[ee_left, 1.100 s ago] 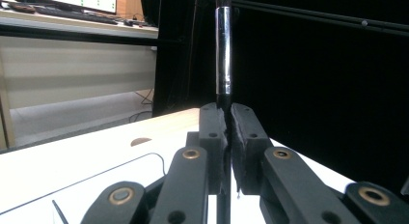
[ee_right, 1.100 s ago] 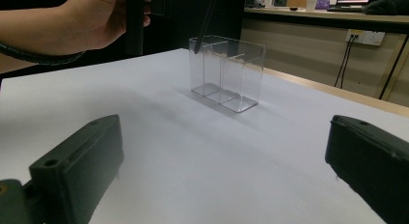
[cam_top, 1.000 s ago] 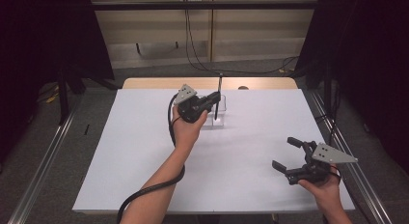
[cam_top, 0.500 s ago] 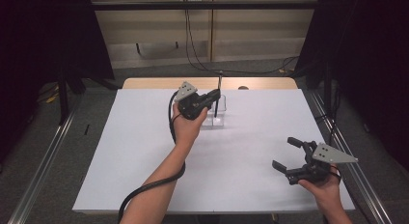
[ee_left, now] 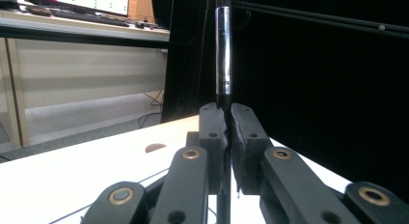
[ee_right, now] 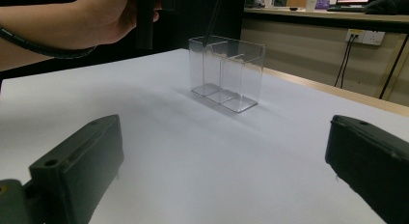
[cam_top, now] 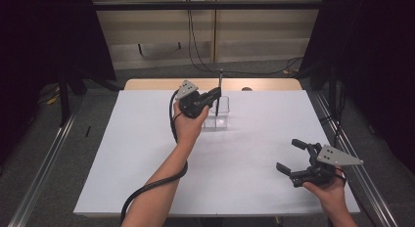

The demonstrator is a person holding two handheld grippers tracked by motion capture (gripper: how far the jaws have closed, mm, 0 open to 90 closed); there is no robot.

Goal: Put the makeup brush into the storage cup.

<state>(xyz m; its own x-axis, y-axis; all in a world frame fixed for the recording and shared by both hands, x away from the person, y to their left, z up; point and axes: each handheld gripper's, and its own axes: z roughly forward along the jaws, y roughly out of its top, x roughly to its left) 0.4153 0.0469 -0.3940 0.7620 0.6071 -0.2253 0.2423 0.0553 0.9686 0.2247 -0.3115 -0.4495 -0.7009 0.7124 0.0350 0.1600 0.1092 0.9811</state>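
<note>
A slim dark pen [ee_left: 223, 55] with a glossy barrel stands upright, clenched between the jaws of the left gripper [cam_top: 216, 95], which press together on its lower part. In the high view the pen [cam_top: 219, 87] rises above a clear plastic organiser [cam_top: 222, 115] near the far middle of the worktop [cam_top: 147, 158], its lower end at the box's top edge. In the right gripper view the pen [ee_right: 212, 21] slants down toward the left-hand compartment of the organiser [ee_right: 226, 72]; whether its tip is inside I cannot tell. The box has several compartments divided by clear walls and stands on the white sheet that covers the worktop.

The left hand [cam_top: 188, 124] holds its gripper over the box, a black cable trailing back along the forearm. The right gripper [cam_top: 288, 156] rests well apart, at the near right of the worktop, its jaws released and spread wide with nothing between them.
</note>
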